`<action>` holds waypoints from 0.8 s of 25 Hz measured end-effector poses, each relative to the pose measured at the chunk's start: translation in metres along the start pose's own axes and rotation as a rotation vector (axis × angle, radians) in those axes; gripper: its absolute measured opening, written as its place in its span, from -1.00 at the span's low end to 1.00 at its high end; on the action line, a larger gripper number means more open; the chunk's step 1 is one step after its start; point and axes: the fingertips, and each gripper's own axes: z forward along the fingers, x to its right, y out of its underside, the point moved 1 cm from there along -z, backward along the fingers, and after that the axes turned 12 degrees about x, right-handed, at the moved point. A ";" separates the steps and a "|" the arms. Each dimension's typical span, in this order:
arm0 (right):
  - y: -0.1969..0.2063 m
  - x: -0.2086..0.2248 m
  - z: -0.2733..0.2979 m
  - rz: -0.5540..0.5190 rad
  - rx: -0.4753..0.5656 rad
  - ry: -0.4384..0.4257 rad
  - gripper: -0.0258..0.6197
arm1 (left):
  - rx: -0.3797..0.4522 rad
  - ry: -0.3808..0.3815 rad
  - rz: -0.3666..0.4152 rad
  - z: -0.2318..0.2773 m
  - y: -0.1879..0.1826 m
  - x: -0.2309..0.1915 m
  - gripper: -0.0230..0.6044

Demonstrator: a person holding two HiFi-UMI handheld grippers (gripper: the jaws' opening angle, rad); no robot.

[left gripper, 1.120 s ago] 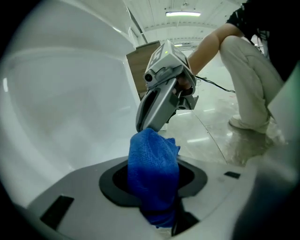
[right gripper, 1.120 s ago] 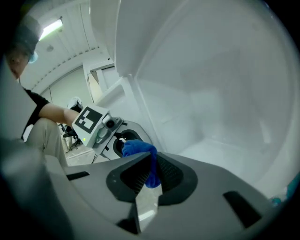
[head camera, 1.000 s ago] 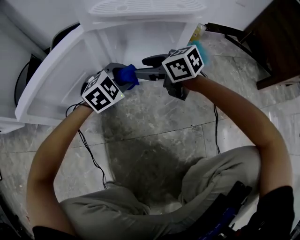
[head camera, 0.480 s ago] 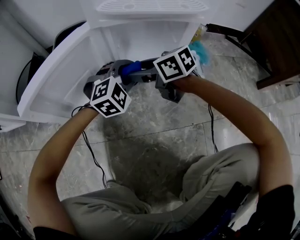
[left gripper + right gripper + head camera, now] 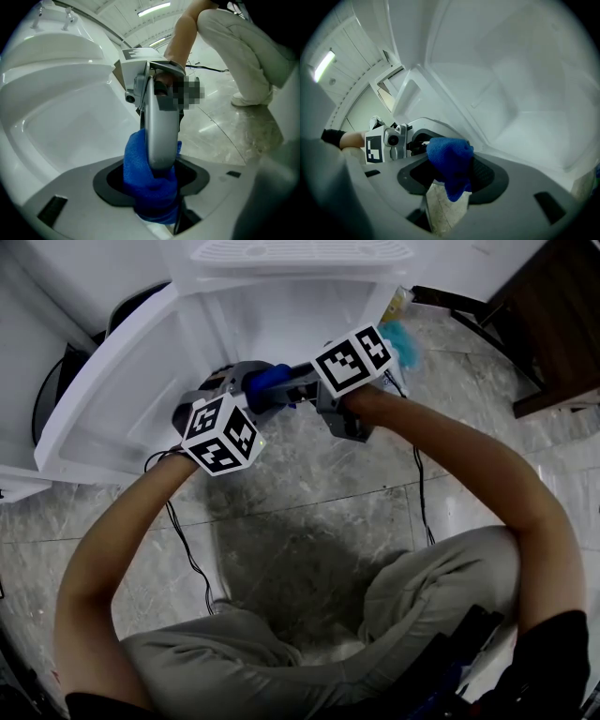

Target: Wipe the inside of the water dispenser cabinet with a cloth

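nearest the camera are the person's grey trousers (image 5: 281,662), knees bent over a pale marbled floor (image 5: 309,512), with a thin black cable (image 5: 183,540) trailing across it. both bare forearms (image 5: 450,446) reach forward and meet in front of the open water dispenser. the left gripper (image 5: 153,185) and the right gripper (image 5: 451,174) point toward each other, their marker cubes (image 5: 220,434) side by side, and a bunched blue cloth (image 5: 272,381) sits between them. in the left gripper view the cloth fills the gap between that gripper's pads, and one grey finger (image 5: 159,126) of the right gripper comes down onto the wad from above; the left jaws have just been opening a little, with the cloth between them and touching both sides. in the right gripper view the same cloth spans from one dark pad to the other and hangs down over the gap, clenched there; these jaws have just been closing onto it. so both claws grasp the one cloth, held in the air at the cabinet's open front and apart from its walls. beyond it lies the white cabinet (image 5: 281,315), its smooth interior bare, its door (image 5: 103,390) swung out to the left, and a slotted white grille (image 5: 300,254) on top. a small teal thing (image 5: 403,334), too blurred to identify, sits by the cabinet's right edge, and dark wooden furniture (image 5: 553,324) stands furthest right.
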 end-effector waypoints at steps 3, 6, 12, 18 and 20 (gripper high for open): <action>-0.001 0.001 -0.002 -0.001 -0.010 0.007 -0.45 | 0.000 0.000 -0.013 0.002 0.000 -0.001 -0.19; -0.001 0.001 -0.003 0.004 -0.013 0.009 -0.47 | 0.007 -0.001 -0.009 0.003 0.000 0.000 -0.18; 0.001 0.020 -0.017 -0.037 -0.049 0.054 -0.47 | 0.034 0.000 -0.044 0.006 0.005 -0.001 -0.15; -0.003 0.045 -0.037 -0.035 -0.032 0.127 -0.47 | 0.012 -0.023 -0.073 0.002 0.015 -0.008 -0.16; -0.005 0.051 -0.041 -0.052 -0.034 0.154 -0.47 | 0.001 -0.019 -0.071 0.004 0.016 -0.007 -0.16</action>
